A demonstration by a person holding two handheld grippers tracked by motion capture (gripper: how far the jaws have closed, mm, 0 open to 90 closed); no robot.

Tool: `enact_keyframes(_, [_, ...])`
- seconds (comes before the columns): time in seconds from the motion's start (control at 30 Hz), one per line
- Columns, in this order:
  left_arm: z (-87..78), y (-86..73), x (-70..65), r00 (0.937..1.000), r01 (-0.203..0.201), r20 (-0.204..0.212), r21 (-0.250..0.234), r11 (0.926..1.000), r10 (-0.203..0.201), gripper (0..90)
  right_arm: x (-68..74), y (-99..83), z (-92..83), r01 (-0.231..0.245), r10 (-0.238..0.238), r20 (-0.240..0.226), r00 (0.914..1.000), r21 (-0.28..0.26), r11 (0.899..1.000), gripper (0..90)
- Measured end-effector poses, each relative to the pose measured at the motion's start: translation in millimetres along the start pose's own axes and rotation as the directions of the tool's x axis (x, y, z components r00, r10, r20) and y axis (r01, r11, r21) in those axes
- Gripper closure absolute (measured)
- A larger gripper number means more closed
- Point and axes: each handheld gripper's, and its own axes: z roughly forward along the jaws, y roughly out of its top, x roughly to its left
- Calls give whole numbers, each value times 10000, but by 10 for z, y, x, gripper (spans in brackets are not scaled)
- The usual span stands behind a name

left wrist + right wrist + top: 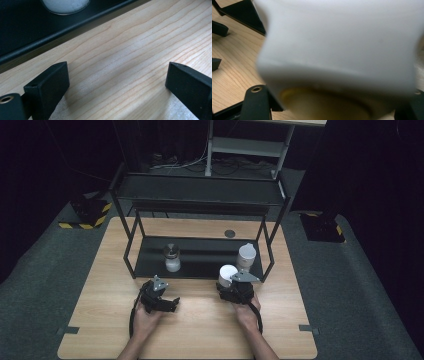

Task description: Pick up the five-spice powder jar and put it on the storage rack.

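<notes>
From above, your right hand-held gripper (231, 281) clenched a white cylindrical plastic container (228, 273) just before the black metal shelf rack (200, 265) on the light wooden table (200, 330), probably to carry it in or out. Your left hand-held gripper (165, 302) lay released on bare wood, with open room around it.

Along your left jaws, set wide apart, the rack's front edge ran close ahead.

Along your right jaws, the blurred container sat between them.

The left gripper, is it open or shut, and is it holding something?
Open and empty. In its own view the left gripper has its two black jaws standing far apart, with bare wooden table between them.
</notes>
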Motion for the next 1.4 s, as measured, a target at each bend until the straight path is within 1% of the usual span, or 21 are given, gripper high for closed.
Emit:
enact_keyframes(0.5, [2, -4, -3, 10000, 44, 1, -25, 10000, -44, 52, 10, 14, -10, 108, -108, 32, 9999, 61, 9999, 300])
enact_keyframes(0.9, [2, -4, -3, 10000, 43, 2, -25, 10000, -43, 52, 12, 29, -67, 245, -245, 3, 9997, 41, 9997, 300])
enact_keyframes(1.4, [2, -4, -2, 10000, 39, 3, -24, 10000, -39, 52, 19, 107, -119, 360, -364, -284, 9989, -135, 9993, 300])
